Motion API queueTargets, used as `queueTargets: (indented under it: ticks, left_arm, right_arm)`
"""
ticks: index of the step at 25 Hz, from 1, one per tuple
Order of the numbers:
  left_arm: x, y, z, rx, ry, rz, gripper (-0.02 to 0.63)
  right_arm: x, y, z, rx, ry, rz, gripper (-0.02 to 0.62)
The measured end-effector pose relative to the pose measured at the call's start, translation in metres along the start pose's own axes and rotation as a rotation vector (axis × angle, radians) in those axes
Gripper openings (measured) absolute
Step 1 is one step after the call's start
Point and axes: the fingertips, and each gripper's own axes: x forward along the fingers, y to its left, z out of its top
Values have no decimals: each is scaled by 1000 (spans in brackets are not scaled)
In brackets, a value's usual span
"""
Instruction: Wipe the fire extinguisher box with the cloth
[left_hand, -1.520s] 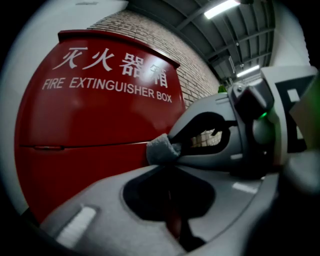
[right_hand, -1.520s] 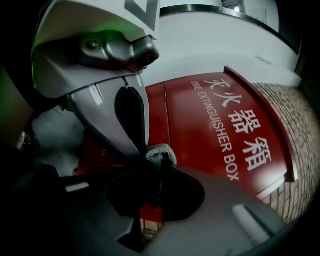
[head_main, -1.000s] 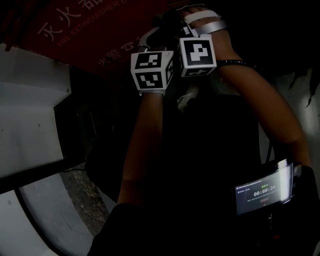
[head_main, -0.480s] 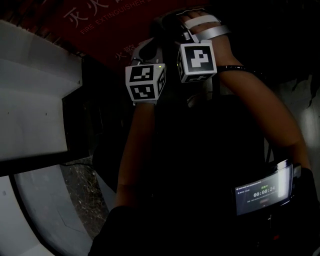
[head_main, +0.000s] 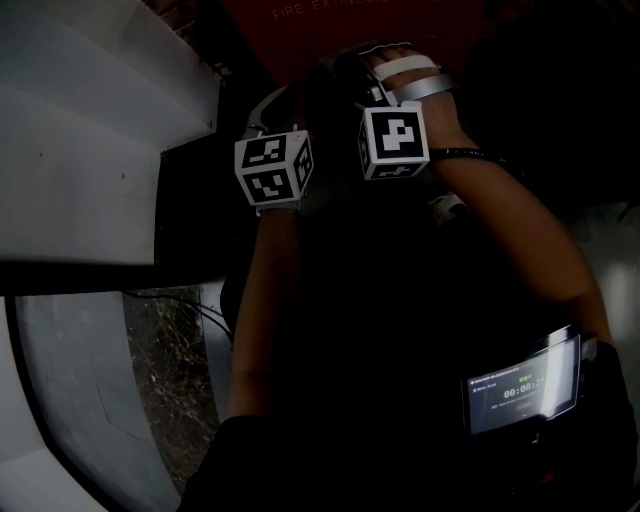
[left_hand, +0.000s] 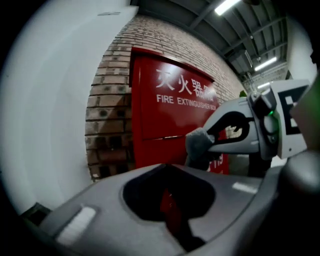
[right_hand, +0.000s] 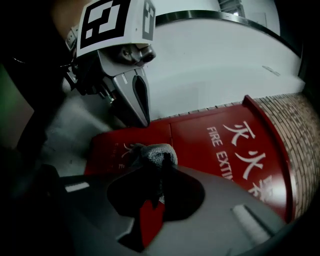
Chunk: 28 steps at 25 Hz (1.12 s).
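The red fire extinguisher box (left_hand: 165, 115) with white lettering stands against a brick wall; its front also fills the right gripper view (right_hand: 225, 145), and only its lower edge (head_main: 340, 12) shows in the dark head view. My right gripper (right_hand: 161, 167) is shut on a small grey cloth (right_hand: 152, 152), held just in front of the box face; the cloth (left_hand: 199, 145) bulges from the jaws. My left gripper (left_hand: 167, 170) is shut with nothing in it, close beside the right one. In the head view their marker cubes (head_main: 272, 170) (head_main: 393, 140) are raised side by side.
A brick wall (left_hand: 107, 125) borders the box on its left, then a white curved wall (left_hand: 45, 110). A white ledge (head_main: 90, 150) juts out at the head view's left, above speckled floor (head_main: 175, 350). A lit timer screen (head_main: 520, 385) sits by the person's right forearm.
The box has slid up toward the head view's top edge and the white ledge fills more of the left. The left cube has drifted left and lower, away from the right cube.
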Motion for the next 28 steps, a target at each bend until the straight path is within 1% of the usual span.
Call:
queueTargets:
  ticks: [2,5,7,9,13,17,19,24,28]
  left_arm:
    - [-5,19,-11,-24,8,33,0]
    - [-5,39,-28,-107,18,87,0]
    - [-8,50,-37,-161,19,111,0]
    - [-9,57,-40,-188,14,122,0]
    - [-5,50,-33,-163,-7,102,0]
    - [1,39,-28,-94,-15,64,0]
    - [6,33,-27,-94,-28,40,0]
    - [19,10,-30,-124,-38,-4,0]
    - [28,-18,-24,-104,-56,-36,0]
  right_arm:
    - [13,8,18,-14,-23,25,34]
    - [31,16,36,-31,-38,35,34]
    - [42,23,44,-20,-33,44,34]
    - [52,32,49,-6,-30,51,35]
    - [61,38,51,-3,-31,33,35]
    - [66,39,53,-11,-48,28,35]
    - [65,42,49,-14,-51,38,34]
    - [57,45,27,-4,-30,40,34]
    - [48,46,4,1,-8,46,35]
